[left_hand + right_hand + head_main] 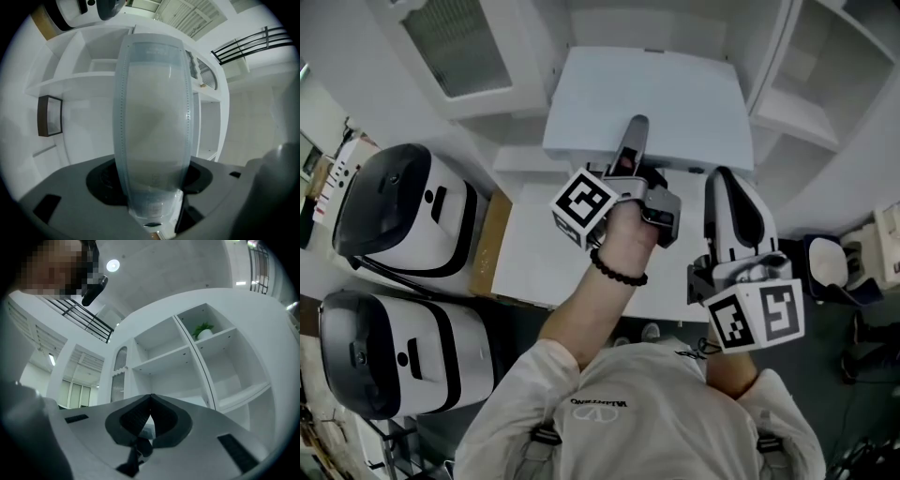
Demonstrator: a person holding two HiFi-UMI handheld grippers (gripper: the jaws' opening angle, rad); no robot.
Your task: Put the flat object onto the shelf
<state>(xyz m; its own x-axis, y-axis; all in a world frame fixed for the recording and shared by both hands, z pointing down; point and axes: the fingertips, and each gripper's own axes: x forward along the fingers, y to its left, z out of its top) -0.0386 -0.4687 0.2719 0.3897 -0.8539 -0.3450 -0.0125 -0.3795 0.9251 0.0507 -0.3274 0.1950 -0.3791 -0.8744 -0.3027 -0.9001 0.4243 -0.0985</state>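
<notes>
The flat object (pixel 647 103) is a wide white, plastic-wrapped panel held up in front of the white shelf unit (pixel 806 103). My left gripper (pixel 630 155) is shut on its near edge from below. In the left gripper view the flat object (pixel 152 117) rises straight out from between the jaws of the left gripper (pixel 150 180) and hides much of the shelf (pixel 79 79) behind it. My right gripper (pixel 727 192) hangs to the right, apart from the panel. In its own view the right gripper (pixel 150 398) is shut with nothing held, and it points at the shelf compartments (pixel 187 357).
Two white and black machines (pixel 403 211) (pixel 384 352) stand at the left beside a white table (pixel 534 253). A small framed picture (pixel 50 116) sits in one shelf compartment and a potted plant (pixel 202 329) in another. A chair (pixel 830 267) is at the right.
</notes>
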